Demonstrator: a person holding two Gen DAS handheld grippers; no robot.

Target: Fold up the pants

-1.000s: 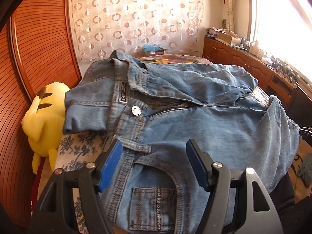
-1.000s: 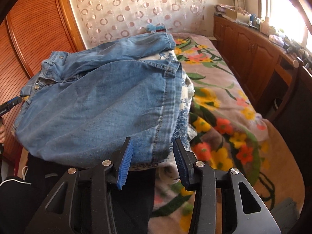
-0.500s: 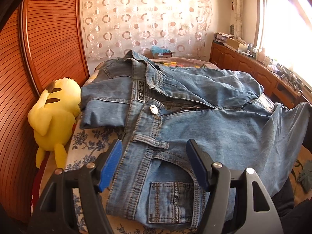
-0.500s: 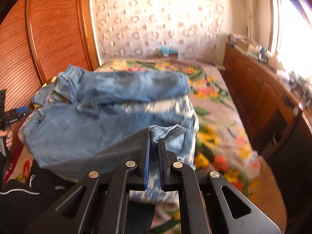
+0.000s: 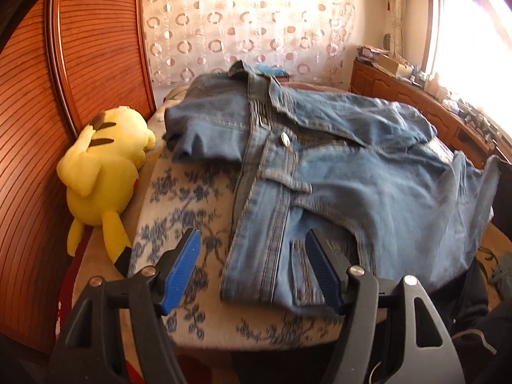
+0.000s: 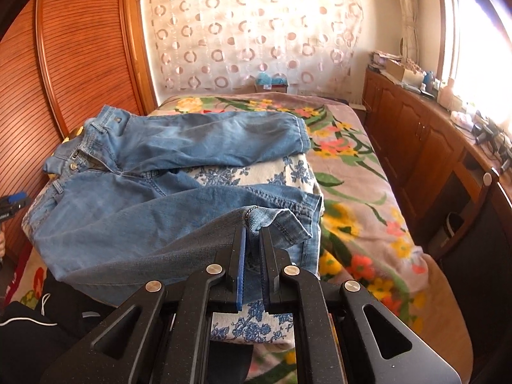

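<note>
Right tool (image 6: 252, 252) clamps a hem of the jeans (image 6: 166, 198), legs stretching rightward from the waistband; left tool (image 5: 252, 272) gapes empty.

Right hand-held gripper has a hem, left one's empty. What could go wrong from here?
1. The right hand-held gripper pinches only the near leg's hem; the denim may slip out when lifted.
2. The left hand-held gripper is open over the waistband corner, so the jeans may drag across the blue-flowered cloth.

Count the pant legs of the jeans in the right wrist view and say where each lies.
2. The far leg lies flat across the bed. The near leg has its hem pinched in the right gripper, lifted off the blue-flowered cloth.
</note>
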